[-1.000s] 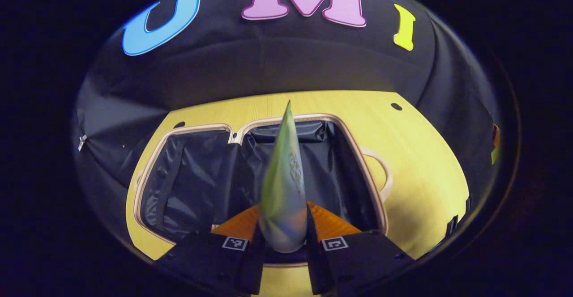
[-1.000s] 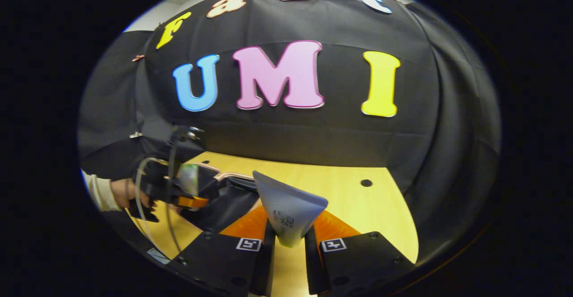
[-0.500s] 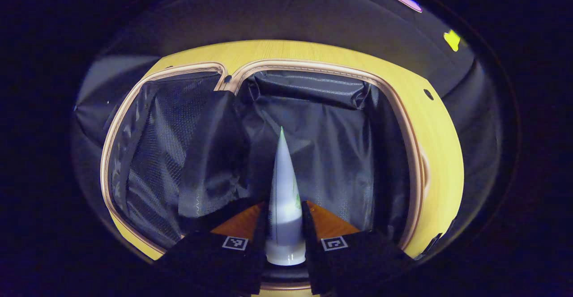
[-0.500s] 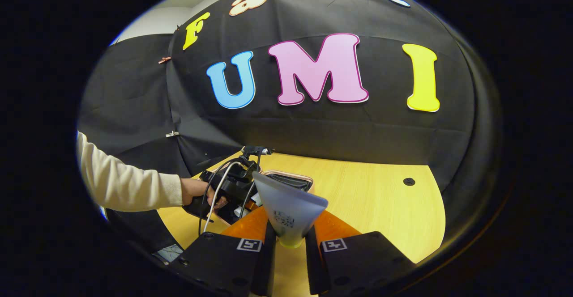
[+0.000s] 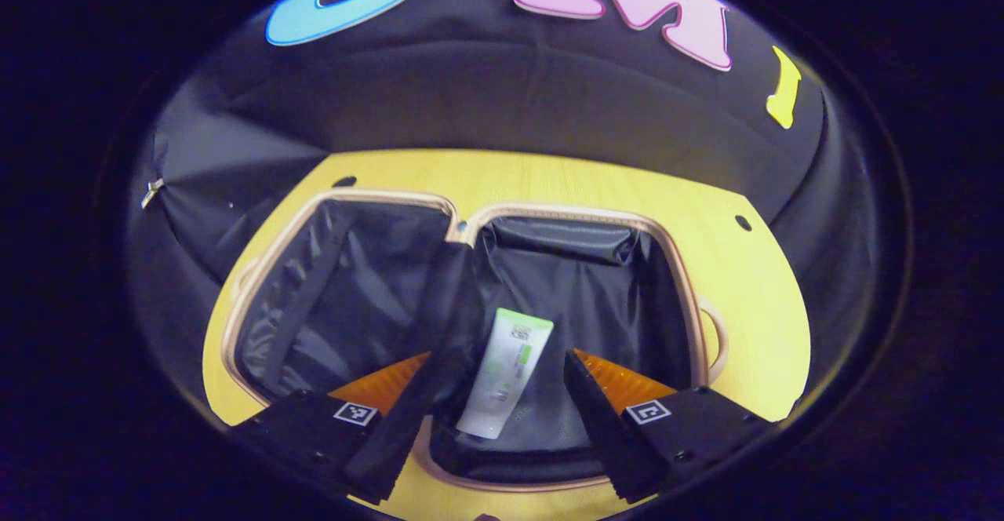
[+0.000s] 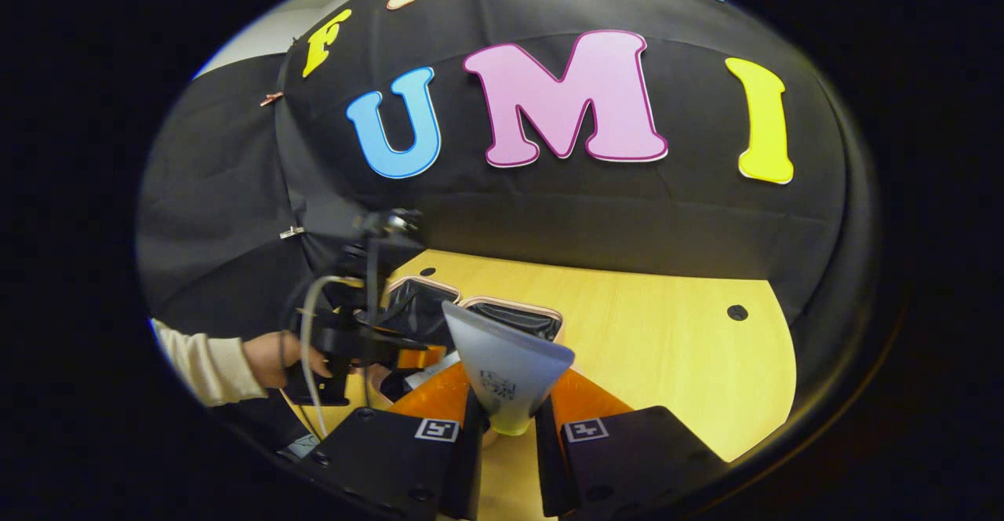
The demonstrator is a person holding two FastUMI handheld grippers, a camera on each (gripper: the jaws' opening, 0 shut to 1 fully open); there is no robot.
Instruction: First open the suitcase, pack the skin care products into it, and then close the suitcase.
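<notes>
Released since half a second ago: green-and-white tube (image 5: 506,372), clamped upright then, now lying flat on the lining of the open suitcase (image 5: 682,286), between and just beyond my left gripper (image 5: 494,384), whose jaws stand wide and empty. Long axis: runs away from those jaws, cap end nearest. Right gripper (image 6: 502,419): clamped on a second tube (image 6: 506,368), crimped end upward, suitcase ahead and left of its jaws, so I judge it goes in next.
</notes>
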